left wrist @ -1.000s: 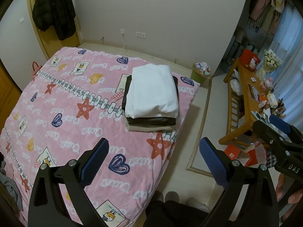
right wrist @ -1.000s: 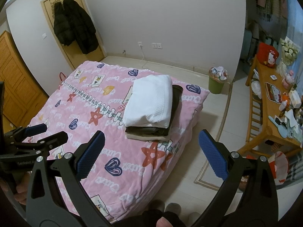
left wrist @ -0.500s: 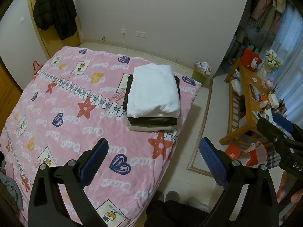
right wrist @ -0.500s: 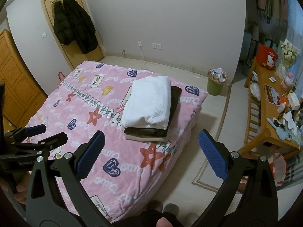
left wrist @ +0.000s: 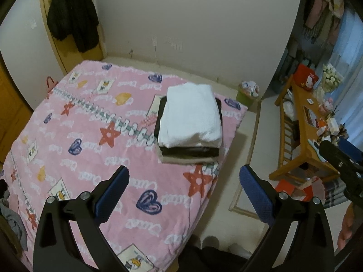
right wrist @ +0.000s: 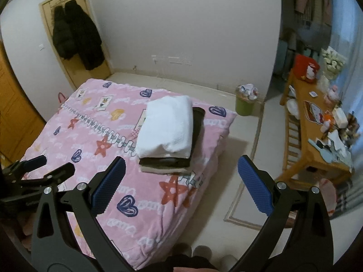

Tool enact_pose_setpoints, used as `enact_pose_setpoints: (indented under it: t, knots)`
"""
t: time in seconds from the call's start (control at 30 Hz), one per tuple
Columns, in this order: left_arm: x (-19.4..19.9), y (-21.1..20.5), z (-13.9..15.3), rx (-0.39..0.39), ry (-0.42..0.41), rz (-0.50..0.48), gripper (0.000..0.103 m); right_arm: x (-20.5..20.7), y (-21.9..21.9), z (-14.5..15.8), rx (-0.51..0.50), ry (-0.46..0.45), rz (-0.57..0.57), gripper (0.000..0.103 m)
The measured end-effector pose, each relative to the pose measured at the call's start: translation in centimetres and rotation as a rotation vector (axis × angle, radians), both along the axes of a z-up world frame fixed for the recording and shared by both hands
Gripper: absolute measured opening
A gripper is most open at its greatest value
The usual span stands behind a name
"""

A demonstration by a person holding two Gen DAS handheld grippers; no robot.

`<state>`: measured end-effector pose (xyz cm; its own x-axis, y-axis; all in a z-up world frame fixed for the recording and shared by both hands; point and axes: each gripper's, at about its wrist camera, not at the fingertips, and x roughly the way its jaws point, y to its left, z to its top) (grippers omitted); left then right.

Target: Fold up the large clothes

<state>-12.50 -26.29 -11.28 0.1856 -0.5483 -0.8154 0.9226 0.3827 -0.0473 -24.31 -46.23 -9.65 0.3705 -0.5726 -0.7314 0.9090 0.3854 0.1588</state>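
A stack of folded clothes (left wrist: 190, 122) lies near the far right corner of the pink bed (left wrist: 95, 136): a white garment (right wrist: 166, 127) on top, a dark one and a beige one beneath. My left gripper (left wrist: 185, 197) hangs open above the bed's near edge, well short of the stack, holding nothing. My right gripper (right wrist: 180, 185) is open too, raised above the bed's near right corner. Each gripper shows at the edge of the other's view.
A wooden bench (left wrist: 304, 122) cluttered with small items stands at the right. A green bin (right wrist: 244, 104) sits by the wall beyond the bed. Dark coats (left wrist: 72, 20) hang on a door at back left. Grey cloth (left wrist: 13, 222) lies at the bed's left edge.
Both views have shifted slightly; the stack sits a little higher and closer in view. The grippers stay open and empty.
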Motion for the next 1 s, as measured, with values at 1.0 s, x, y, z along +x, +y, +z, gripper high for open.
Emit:
enact_pose_setpoints:
  t: [1.0]
  knots:
    - [0.8,-0.4,-0.6,0.043,0.006,0.012,0.095,2.2,-0.4,-1.3,0.044,0.048,0.033,0.097]
